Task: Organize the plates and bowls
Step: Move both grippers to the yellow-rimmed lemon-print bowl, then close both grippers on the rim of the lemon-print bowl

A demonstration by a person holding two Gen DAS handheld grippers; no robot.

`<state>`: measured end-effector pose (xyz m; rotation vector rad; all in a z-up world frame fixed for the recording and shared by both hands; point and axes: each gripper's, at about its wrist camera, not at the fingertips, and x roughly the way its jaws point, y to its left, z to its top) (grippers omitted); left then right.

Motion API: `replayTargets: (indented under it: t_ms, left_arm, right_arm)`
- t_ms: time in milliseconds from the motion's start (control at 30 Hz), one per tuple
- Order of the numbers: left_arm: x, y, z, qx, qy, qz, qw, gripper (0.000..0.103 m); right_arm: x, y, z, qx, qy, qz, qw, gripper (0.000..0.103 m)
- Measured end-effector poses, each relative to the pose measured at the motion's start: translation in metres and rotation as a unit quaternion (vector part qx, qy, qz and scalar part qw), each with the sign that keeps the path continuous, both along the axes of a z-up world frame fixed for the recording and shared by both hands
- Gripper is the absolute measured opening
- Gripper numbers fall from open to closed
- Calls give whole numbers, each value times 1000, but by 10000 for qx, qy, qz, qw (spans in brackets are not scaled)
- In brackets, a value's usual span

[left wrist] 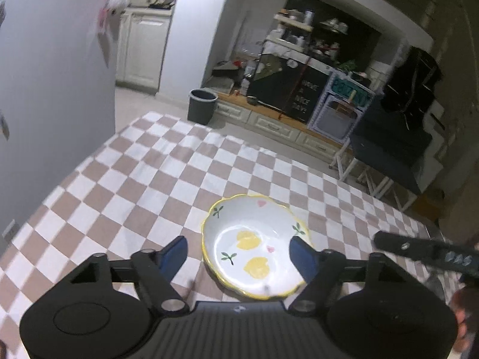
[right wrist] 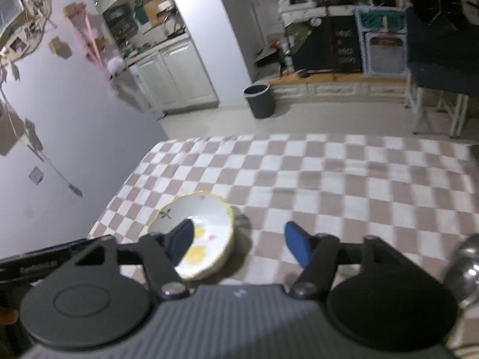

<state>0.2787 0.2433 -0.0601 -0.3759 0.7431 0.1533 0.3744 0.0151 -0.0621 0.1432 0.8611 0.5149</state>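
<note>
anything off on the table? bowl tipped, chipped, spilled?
Nothing stands out. The yellow-rimmed bowl sits upright and empty on the checkered tablecloth, with no visible chips or spills. Both the left gripper and right gripper are open and hold nothing. The right wrist view is blurred, so fine cracks can't be ruled out.

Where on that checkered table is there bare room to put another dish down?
Most of the checkered tablecloth is bare: the stretch between the lemon bowl and the wall, and the far half toward the bin. It is tighter at the near right, by a shiny metal object.
</note>
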Motion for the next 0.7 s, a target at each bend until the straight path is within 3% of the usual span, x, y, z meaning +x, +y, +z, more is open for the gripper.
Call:
replayTargets:
  t_ms: [100,433,500,567,700]
  left_arm:
    - [14,7,-15,-172,165,85,9997,56]
    - [36,24,-65,-310,884,429,9947,44]
    - [39,26,-69,-294,911,460,9944,33]
    - [40,28,-73,-379,883,448,9944,31]
    - [45,26,-79,-407,882,346,9947,25]
  right_arm:
    - [16,20,-13,-110,119,79,9998,53]
    - [51,57,-60,-212,627,-28,9978,49]
    - [54,62,-66,-384,646,12,9972,37]
    - [57,66,-72,-552,686,14,9961,23]
    - [61,72,-85,-523,727,32,9960,18]
